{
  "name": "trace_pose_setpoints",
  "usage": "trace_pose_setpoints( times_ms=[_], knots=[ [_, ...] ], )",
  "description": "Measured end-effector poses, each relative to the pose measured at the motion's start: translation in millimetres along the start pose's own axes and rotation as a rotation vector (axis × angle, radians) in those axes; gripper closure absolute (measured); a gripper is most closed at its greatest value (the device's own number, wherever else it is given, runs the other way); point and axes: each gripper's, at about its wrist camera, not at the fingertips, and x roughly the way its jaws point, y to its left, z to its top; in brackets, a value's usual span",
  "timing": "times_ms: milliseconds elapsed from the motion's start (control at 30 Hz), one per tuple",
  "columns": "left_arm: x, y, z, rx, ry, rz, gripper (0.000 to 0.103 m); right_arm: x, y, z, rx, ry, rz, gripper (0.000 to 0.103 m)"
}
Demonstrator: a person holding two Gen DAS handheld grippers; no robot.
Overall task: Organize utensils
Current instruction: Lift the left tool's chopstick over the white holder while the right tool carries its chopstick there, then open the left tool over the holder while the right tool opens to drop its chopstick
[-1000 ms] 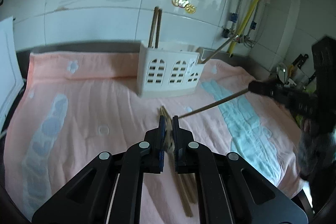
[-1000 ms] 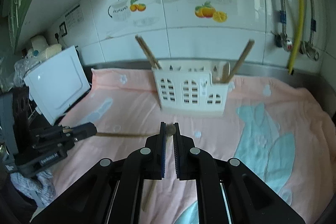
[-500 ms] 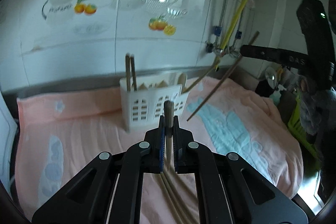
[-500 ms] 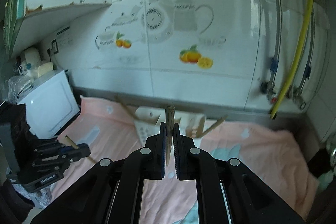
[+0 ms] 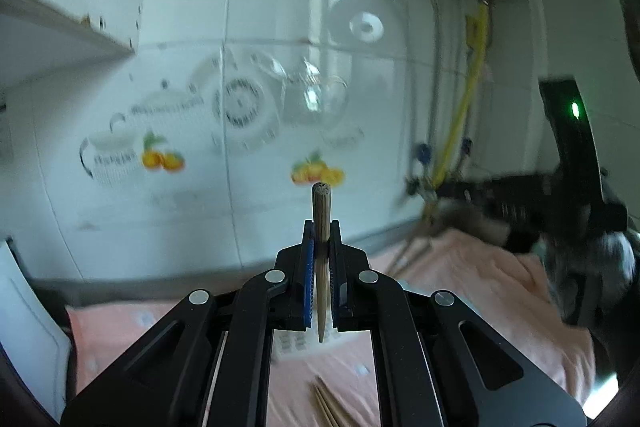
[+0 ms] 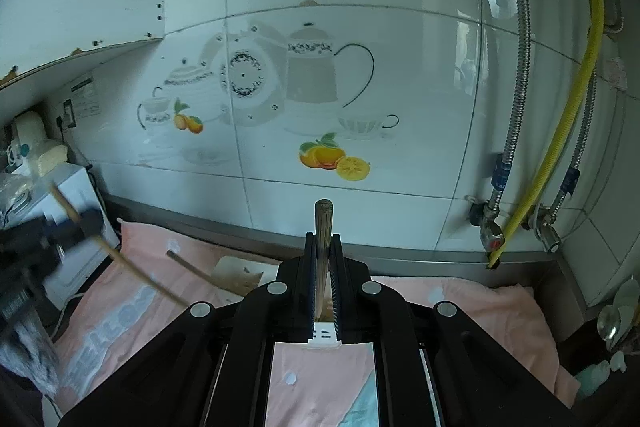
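Observation:
My left gripper [image 5: 321, 231] is shut on a wooden chopstick [image 5: 321, 211] that stands upright between the jaws, raised well above the pink towel [image 5: 460, 275]. My right gripper [image 6: 322, 241] is shut on another wooden chopstick [image 6: 323, 223], also upright. The white utensil holder [image 6: 236, 273] sits on the towel below and is mostly hidden behind the right gripper; its front shows under the left gripper [image 5: 292, 341]. Chopsticks [image 6: 192, 269] lean out of it. Two or three loose chopsticks [image 5: 330, 405] lie on the towel.
A tiled wall with teapot and orange decals [image 6: 308, 79] stands behind. Metal hoses and a yellow pipe [image 6: 560, 131] run down at the right. A white appliance [image 6: 68, 195] stands at the left. The other hand's gripper shows blurred at each view's side.
Both grippers have risen and tilted up from the towel, each carrying its chopstick from lying to upright. The holder has dropped low in both views.

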Motion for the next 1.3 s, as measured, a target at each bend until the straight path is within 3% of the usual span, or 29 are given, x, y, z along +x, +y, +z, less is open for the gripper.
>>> trace_pose_setpoints(
  times_ms=[233, 633, 933, 1000, 1067, 1200, 1300],
  knots=[
    [26.9, 11.7, 16.9, -0.01, -0.042, 0.074, 0.098, 25.1, -5.6, -0.1, -0.004, 0.042, -0.011, 0.096],
    [85.4, 45.7, -16.0, -0.124, 0.129, 0.067, 0.098, 53.7, -0.3, -6.9, -0.027, 0.116, -0.006, 0.096],
    [89.6, 50.7, -27.0, -0.123, 0.159, 0.057, 0.095, 68.1, -2.8, -15.9, -0.006, 0.143, -0.009, 0.096],
    [85.8, 51.7, -27.1, -0.127, 0.152, 0.056, 0.092, 66.3, -2.2, -15.5, -0.006, 0.135, -0.015, 0.095],
    [82.4, 51.6, -26.3, -0.123, 0.143, 0.064, 0.081, 61.1, -1.2, -15.0, -0.01, 0.118, -0.024, 0.089],
    [65.2, 51.9, -28.3, -0.116, 0.123, 0.071, 0.079, 45.0, 1.6, -17.6, -0.02, 0.083, -0.033, 0.085],
    [46.5, 53.1, -33.6, -0.119, 0.106, 0.081, 0.068, 29.2, 6.8, -25.1, -0.026, 0.056, -0.025, 0.08]
  ],
)
